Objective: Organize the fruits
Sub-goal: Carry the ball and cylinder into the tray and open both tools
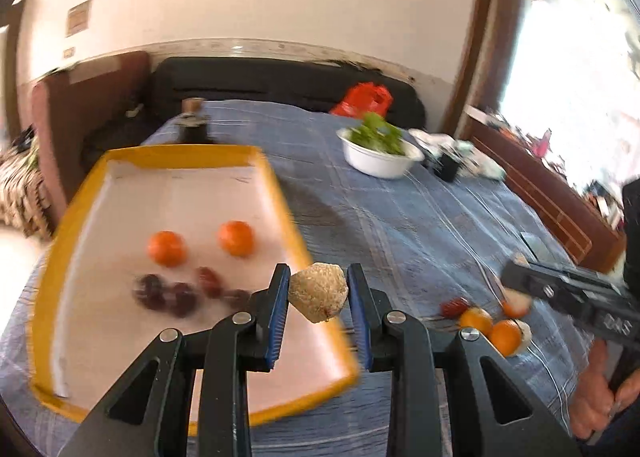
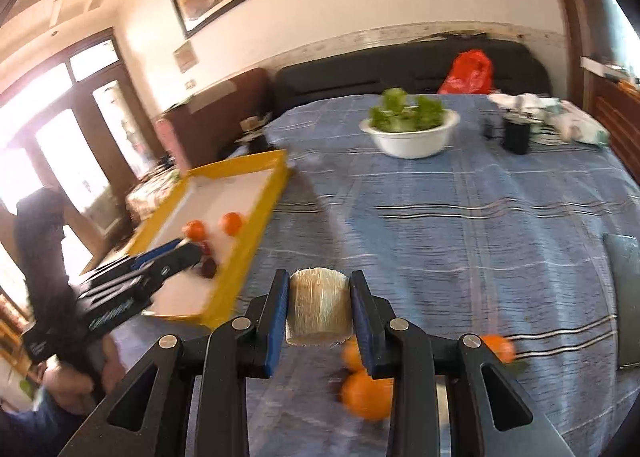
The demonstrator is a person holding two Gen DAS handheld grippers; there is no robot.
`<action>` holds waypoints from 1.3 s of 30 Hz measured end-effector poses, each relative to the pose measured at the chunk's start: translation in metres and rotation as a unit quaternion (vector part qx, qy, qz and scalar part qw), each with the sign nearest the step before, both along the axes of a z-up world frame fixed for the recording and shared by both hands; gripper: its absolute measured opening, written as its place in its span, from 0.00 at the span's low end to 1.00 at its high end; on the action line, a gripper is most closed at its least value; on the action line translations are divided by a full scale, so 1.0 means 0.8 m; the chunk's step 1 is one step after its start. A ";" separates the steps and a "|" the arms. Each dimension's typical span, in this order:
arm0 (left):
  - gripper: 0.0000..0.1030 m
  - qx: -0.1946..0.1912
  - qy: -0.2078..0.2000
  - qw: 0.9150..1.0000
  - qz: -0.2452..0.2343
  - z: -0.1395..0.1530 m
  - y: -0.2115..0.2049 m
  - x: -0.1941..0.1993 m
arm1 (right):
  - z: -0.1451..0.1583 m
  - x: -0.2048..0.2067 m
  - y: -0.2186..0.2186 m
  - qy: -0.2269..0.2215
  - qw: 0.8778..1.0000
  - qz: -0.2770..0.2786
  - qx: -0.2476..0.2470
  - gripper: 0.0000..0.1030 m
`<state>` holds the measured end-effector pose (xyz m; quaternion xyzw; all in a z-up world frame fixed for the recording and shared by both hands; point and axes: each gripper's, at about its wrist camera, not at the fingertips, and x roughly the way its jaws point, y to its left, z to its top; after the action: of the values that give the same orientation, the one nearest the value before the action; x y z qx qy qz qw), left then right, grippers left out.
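Left gripper (image 1: 318,293) pinches a netted fruit (image 1: 317,292) above the yellow tray's (image 1: 280,185) right rim. Right gripper (image 2: 319,307) pinches a foam-netted fruit (image 2: 319,307) above loose oranges (image 2: 366,393) near the table's (image 2: 460,225) front edge. The table's centre is open cloth.

Tray (image 1: 72,217), yellow-rimmed, one, at the table's (image 1: 400,217) left edge. In it: two oranges (image 1: 167,248), (image 1: 236,238); dark red fruits (image 1: 168,295), about five, blurred, count unsure. On the cloth by the near edge: three oranges (image 2: 367,395), (image 2: 353,353), (image 2: 498,347); one red fruit (image 1: 454,307). Foam-netted fruits: two, one per gripper (image 1: 318,292), (image 2: 319,311). One white bowl (image 2: 412,135) of greens, far side.
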<state>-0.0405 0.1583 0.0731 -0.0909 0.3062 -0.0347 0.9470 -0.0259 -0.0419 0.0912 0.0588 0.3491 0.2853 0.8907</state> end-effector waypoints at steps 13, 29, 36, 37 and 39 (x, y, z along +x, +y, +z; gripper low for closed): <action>0.27 -0.025 0.086 0.990 0.107 -0.018 0.140 0.020 | -0.020 0.011 0.175 0.062 0.990 0.123 -0.024 0.33; 0.27 -0.053 0.177 0.976 0.113 -0.050 0.179 0.073 | -0.069 0.042 0.261 0.083 0.983 0.138 -0.084 0.33; 0.27 -0.047 0.180 0.976 0.114 -0.059 0.178 0.075 | -0.076 0.046 0.270 0.063 0.983 0.129 -0.113 0.33; 0.27 -0.044 0.179 0.976 0.115 -0.059 0.177 0.075 | -0.080 0.048 0.271 0.063 0.983 0.127 -0.117 0.33; 0.27 -0.039 0.177 0.977 0.115 -0.059 0.175 0.076 | -0.081 0.050 0.271 0.063 0.983 0.127 -0.116 0.33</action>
<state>0.0200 0.2986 0.0258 -0.1670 0.4549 0.0794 0.8711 0.0137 0.1746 0.0267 -0.0720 0.4401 0.3489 0.8242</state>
